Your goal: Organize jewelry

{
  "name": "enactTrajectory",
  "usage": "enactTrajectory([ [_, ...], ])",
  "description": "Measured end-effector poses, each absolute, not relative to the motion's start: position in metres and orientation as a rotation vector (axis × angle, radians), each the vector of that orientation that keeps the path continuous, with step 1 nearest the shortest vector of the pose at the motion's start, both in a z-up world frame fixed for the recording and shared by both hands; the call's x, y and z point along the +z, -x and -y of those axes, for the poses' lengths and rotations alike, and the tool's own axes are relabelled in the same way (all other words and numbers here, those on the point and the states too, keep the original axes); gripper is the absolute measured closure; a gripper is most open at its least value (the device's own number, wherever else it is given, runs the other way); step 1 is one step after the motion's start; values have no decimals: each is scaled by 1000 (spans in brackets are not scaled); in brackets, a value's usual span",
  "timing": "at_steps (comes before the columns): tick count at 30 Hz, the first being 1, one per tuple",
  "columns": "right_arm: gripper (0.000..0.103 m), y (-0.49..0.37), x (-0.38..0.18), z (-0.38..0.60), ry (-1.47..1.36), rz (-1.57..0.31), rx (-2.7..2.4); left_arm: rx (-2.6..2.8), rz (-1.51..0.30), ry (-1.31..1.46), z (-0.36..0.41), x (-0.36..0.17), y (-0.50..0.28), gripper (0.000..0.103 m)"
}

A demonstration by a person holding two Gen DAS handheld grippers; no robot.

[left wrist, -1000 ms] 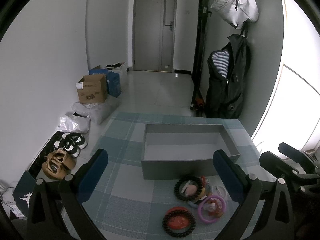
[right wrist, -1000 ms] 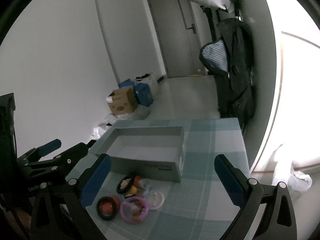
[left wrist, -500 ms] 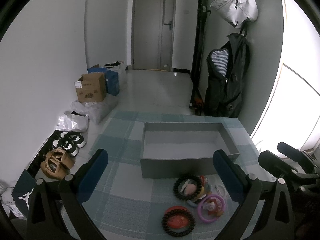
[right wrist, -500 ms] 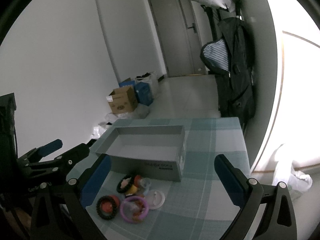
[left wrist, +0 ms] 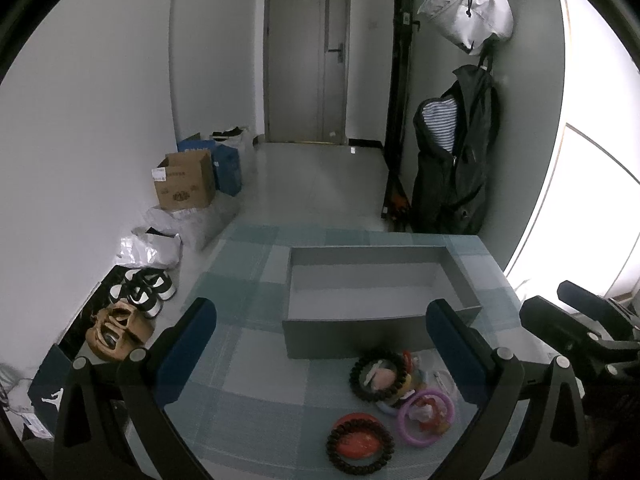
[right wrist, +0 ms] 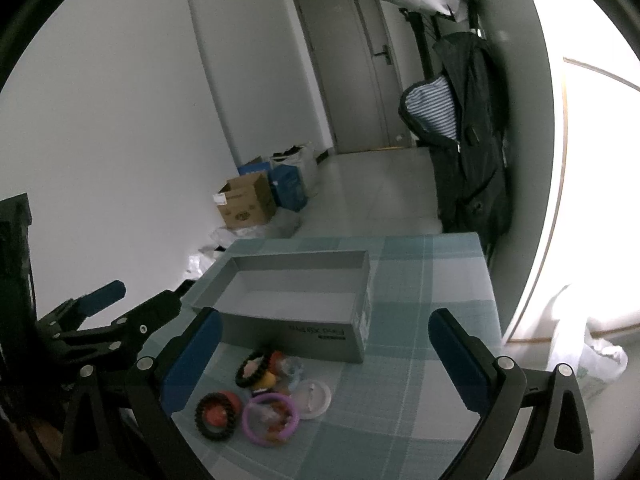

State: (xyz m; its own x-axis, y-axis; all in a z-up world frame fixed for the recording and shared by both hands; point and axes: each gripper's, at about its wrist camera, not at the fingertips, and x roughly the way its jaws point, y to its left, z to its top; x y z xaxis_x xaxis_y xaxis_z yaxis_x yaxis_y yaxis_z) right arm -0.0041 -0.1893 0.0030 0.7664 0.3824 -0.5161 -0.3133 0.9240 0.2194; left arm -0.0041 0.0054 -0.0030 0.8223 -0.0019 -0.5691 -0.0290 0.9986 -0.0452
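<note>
An empty grey box (left wrist: 372,280) (right wrist: 296,300) stands on a table with a blue-green checked cloth (left wrist: 248,380). In front of it lies a small heap of jewelry: a dark bead bracelet (left wrist: 378,374) (right wrist: 253,368), a second dark bead bracelet around a red piece (left wrist: 360,446) (right wrist: 216,416), a purple ring bracelet (left wrist: 426,416) (right wrist: 272,420) and a clear round piece (right wrist: 314,398). My left gripper (left wrist: 320,344) is open and empty above the near table. My right gripper (right wrist: 324,350) is open and empty, above the heap's right side.
The far table edge lies just behind the box. On the floor at left are cardboard boxes (left wrist: 184,184), plastic bags (left wrist: 148,248) and shoes (left wrist: 120,324). A black garment bag (left wrist: 456,168) hangs on the right wall. A grey door (left wrist: 306,52) is at the back.
Both views have shifted very slightly; the box and jewelry have not moved and both grippers stay open.
</note>
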Motion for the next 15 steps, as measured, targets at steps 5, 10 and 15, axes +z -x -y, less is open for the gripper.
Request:
enactTrajectory([
  [5, 0, 4, 3, 189, -122, -588, 378, 12, -607, 59, -5, -2, 4, 1],
  [10, 0, 4, 3, 190, -123, -586, 378, 5, -617, 73, -6, -3, 3, 1],
  [15, 0, 3, 3, 190, -123, -587, 379, -7, -628, 83, -6, -4, 3, 1],
])
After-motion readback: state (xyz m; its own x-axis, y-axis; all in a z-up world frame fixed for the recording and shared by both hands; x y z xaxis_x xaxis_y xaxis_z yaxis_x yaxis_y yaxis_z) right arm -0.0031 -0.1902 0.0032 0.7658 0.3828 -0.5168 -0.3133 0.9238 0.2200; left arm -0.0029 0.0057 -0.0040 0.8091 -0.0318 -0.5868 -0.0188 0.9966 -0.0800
